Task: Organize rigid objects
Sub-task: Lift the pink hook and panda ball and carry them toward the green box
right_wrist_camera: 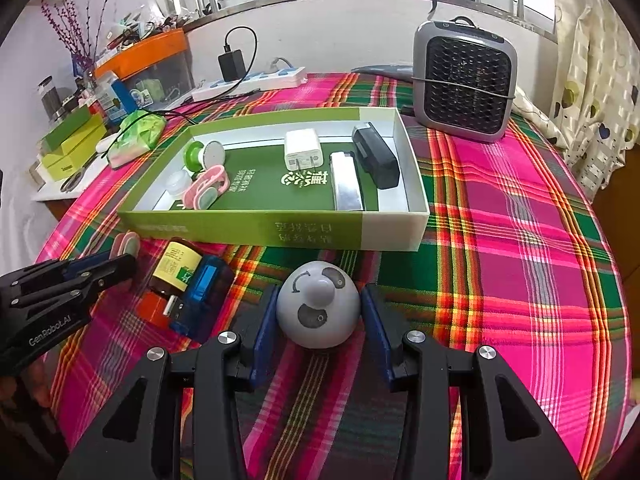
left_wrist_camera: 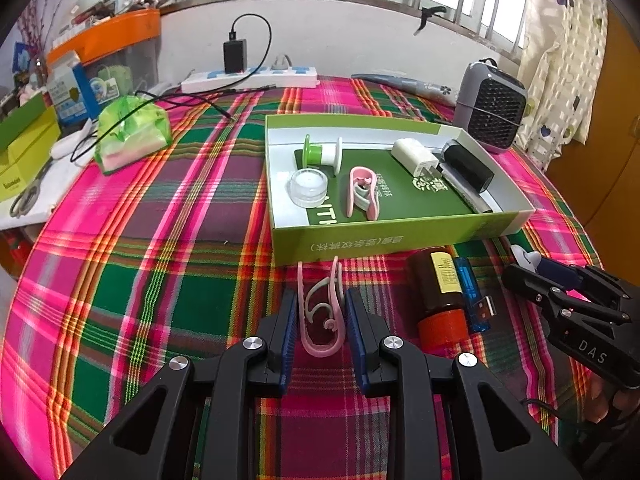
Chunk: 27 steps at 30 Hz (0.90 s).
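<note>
A shallow green box (left_wrist_camera: pixel 384 236) (right_wrist_camera: pixel 248 226) on the plaid table holds a green spool, a clear jar, a pink clip (left_wrist_camera: pixel 362 194), a white charger, a silver bar and a black block. My left gripper (left_wrist_camera: pixel 320 300) is open around a second pink clip (left_wrist_camera: pixel 322 316) lying on the cloth; the pads stand close beside it. My right gripper (right_wrist_camera: pixel 320 298) is open around a grey dome-shaped knob (right_wrist_camera: pixel 318 308), with gaps on both sides. A brown bottle with an orange cap (left_wrist_camera: pixel 438 292) (right_wrist_camera: pixel 168 280) and a blue USB stick (left_wrist_camera: pixel 472 292) (right_wrist_camera: pixel 200 292) lie between the grippers.
A grey fan heater (right_wrist_camera: pixel 464 80) stands at the back right. A white power strip (left_wrist_camera: pixel 248 80) with a black adapter lies at the back. A green tissue pack (left_wrist_camera: pixel 132 136) and yellow-green boxes (left_wrist_camera: pixel 24 148) sit at the left edge.
</note>
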Tool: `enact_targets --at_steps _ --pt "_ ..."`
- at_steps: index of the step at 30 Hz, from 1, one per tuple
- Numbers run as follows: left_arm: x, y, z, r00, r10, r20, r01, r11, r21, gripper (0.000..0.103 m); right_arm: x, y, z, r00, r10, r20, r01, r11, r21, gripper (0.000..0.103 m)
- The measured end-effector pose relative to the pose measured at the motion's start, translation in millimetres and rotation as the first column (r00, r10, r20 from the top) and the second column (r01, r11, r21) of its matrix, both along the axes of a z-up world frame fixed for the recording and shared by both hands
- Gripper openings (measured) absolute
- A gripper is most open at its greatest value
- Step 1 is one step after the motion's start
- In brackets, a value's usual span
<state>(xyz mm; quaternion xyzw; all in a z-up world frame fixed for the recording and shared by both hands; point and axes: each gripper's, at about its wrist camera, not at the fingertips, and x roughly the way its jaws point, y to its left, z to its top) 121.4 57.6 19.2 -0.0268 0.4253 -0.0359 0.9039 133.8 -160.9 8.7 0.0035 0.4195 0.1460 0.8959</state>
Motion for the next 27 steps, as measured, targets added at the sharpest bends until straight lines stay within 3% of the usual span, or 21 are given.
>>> enact_targets --at_steps 13,21,23,27 --pt "-9.1 -1.9 20.6 0.999 -0.021 0.05 0.021 1.0 -0.001 0.022 -8.9 1.9 19.2 0.999 0.011 0.043 -0.012 1.0 0.019 0.043" --pt "-10.3 0.0 6.6 0.999 -0.054 -0.002 0.054 0.998 -0.013 0.023 -10.9 2.1 20.9 0.999 0.015 0.044 -0.016 1.0 0.018 0.043" --pt "-10.0 0.6 5.3 0.999 -0.05 -0.004 0.05 0.999 -0.006 0.035 -11.3 2.9 20.0 0.999 0.018 0.042 -0.019 1.0 0.019 0.043" --pt "-5.0 -2.0 1.2 0.999 -0.049 -0.019 0.049 0.999 0.007 0.038 -10.0 5.9 17.4 0.999 0.025 0.036 -0.025 1.0 0.015 0.043"
